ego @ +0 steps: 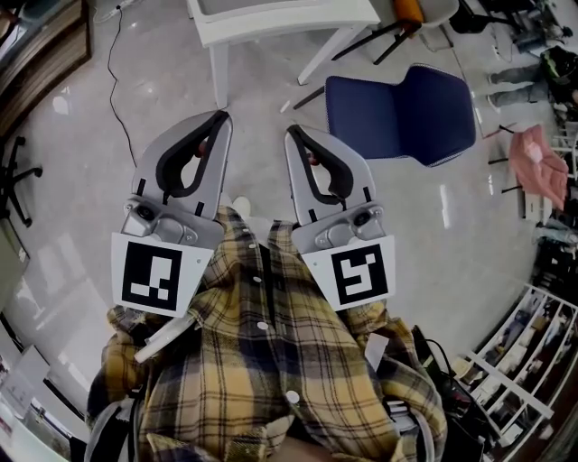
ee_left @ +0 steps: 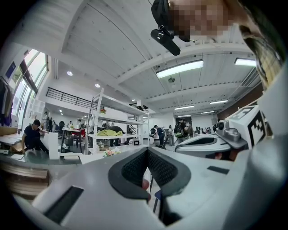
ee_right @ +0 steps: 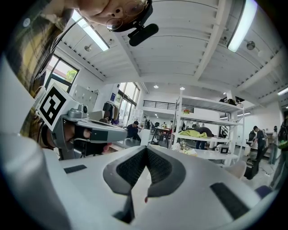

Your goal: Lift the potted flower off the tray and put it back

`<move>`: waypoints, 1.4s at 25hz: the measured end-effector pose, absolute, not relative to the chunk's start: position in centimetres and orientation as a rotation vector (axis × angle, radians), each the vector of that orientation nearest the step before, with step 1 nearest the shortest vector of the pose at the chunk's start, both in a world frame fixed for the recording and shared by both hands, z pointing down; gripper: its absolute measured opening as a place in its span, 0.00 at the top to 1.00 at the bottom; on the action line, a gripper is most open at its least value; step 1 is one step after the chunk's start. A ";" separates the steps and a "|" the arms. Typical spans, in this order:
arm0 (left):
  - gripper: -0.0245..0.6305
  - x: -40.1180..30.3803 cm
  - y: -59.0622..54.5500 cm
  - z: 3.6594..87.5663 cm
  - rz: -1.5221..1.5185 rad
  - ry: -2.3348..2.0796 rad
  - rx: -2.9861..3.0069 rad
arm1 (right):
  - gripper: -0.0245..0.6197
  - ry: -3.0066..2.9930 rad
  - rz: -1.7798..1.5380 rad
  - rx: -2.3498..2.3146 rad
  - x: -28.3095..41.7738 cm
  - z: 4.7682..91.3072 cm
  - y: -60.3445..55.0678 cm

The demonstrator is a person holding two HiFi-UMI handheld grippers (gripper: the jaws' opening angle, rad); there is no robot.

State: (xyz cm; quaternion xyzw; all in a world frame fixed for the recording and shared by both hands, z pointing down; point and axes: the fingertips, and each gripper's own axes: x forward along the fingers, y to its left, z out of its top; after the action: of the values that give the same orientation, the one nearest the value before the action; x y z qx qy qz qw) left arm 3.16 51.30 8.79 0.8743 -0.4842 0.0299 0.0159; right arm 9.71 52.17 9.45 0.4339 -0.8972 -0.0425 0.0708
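I hold both grippers close to my chest, side by side and pointing level over the floor. The left gripper [ego: 219,118] is shut with nothing between its pads, and the right gripper [ego: 292,132] is shut and empty too. In the left gripper view the jaws [ee_left: 147,151] meet at a point; a small bunch of pale flowers [ee_left: 110,152] shows far off on a white table beyond them. In the right gripper view the jaws [ee_right: 146,149] are shut as well, and the left gripper [ee_right: 94,130] shows beside them. I cannot make out a tray in any view.
A white table [ego: 271,20] stands ahead on the glossy floor, with a blue chair [ego: 402,113] to its right. A black cable [ego: 113,72] runs across the floor at left. A white shelving rack [ee_left: 112,121] and several people are further back.
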 end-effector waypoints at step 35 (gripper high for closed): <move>0.95 -10.3 26.6 8.3 0.073 -1.413 2.806 | 0.96 -2.579 -0.134 1.442 -3.0 9.8 28.3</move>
State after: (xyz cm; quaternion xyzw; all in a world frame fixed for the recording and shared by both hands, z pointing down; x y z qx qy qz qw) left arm -10.27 26.59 8.31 0.8929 -0.4496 0.0233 -0.0006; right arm -3.04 28.26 9.78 0.4855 -0.8683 -0.0451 0.0915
